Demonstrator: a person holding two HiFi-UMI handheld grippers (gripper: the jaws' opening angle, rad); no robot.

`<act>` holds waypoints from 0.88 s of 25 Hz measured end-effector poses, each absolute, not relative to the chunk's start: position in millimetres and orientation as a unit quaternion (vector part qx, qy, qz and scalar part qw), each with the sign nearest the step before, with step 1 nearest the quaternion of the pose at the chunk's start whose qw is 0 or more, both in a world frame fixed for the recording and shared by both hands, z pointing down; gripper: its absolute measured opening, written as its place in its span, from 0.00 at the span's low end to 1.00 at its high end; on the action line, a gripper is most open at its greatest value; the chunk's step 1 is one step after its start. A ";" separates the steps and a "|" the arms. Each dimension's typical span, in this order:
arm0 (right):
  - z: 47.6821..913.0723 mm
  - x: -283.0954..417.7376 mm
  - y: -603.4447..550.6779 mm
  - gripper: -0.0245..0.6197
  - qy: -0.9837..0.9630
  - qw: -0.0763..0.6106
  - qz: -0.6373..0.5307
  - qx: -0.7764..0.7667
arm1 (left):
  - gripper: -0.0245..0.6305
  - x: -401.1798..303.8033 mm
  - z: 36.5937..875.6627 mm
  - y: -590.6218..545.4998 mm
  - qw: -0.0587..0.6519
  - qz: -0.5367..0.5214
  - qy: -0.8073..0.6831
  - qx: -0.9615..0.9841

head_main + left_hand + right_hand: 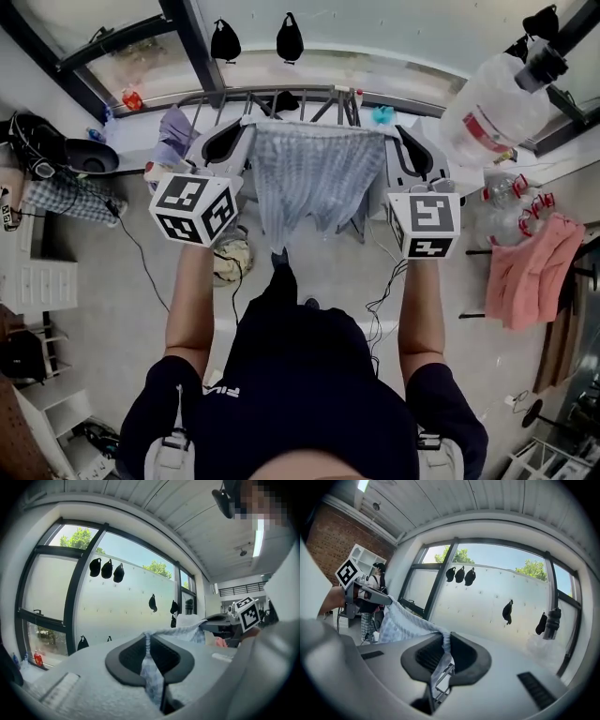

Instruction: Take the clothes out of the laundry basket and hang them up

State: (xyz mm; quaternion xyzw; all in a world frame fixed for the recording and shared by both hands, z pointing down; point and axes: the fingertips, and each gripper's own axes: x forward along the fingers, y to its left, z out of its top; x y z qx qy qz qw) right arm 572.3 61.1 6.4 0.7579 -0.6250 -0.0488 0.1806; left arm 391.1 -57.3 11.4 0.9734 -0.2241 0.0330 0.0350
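L gripper (pixel 149 660) & R gripper (pixel 446 656) each clamped on a top corner of checked cloth (pixel 314 178). It hangs spread btw them.

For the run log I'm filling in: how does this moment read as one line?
state: blue checked garment held spread, off the floor | left gripper: jaws shut on garment | right gripper: jaws shut on garment

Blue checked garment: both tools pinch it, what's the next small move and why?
Probably carry the pale blue checked fabric garment forward over the grey metal drying rack: left tool and right tool each pinch a top corner, it hangs spread between them, rack just beyond.
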 end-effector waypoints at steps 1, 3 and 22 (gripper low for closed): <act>3.4 579.1 49.0 0.09 -0.621 0.182 -0.051 0.761 | 0.09 399.1 9.2 -71.8 0.033 0.030 -0.222 0.974; -1.1 592.7 23.9 0.09 -0.612 0.186 -0.051 0.767 | 0.09 417.2 6.9 -102.9 0.029 0.027 -0.219 0.975; 35.6 709.4 -159.4 0.09 -0.566 0.213 0.048 0.795 | 0.09 539.6 41.3 -299.2 0.086 0.088 -0.159 0.980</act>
